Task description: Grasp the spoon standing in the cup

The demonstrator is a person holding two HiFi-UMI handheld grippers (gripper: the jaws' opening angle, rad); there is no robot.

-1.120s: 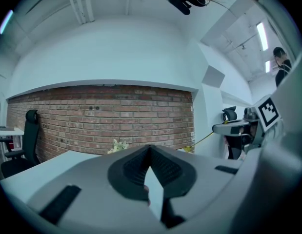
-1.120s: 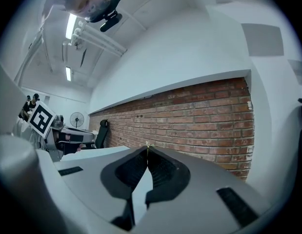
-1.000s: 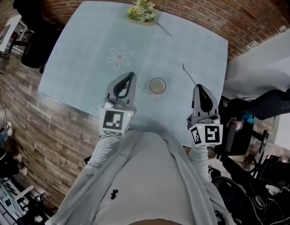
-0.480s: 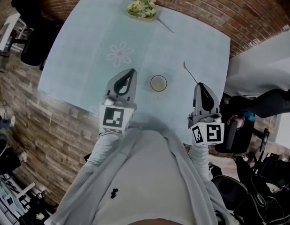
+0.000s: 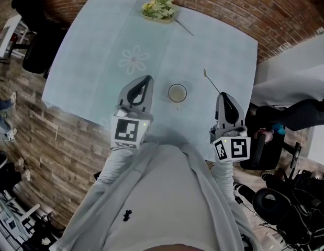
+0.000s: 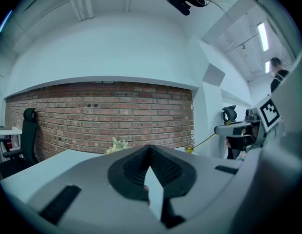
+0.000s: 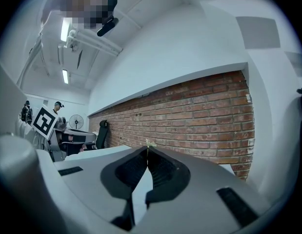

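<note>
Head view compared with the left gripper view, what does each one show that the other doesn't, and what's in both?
Only the head view shows the cup on the table, the flower print on its cloth, and the person's torso. Only the left gripper view shows the ceiling lights and the left gripper from behind, its jaws meeting tip to tip. Both show the flowers at the table's far edge and the right gripper shut on the spoon.
</note>
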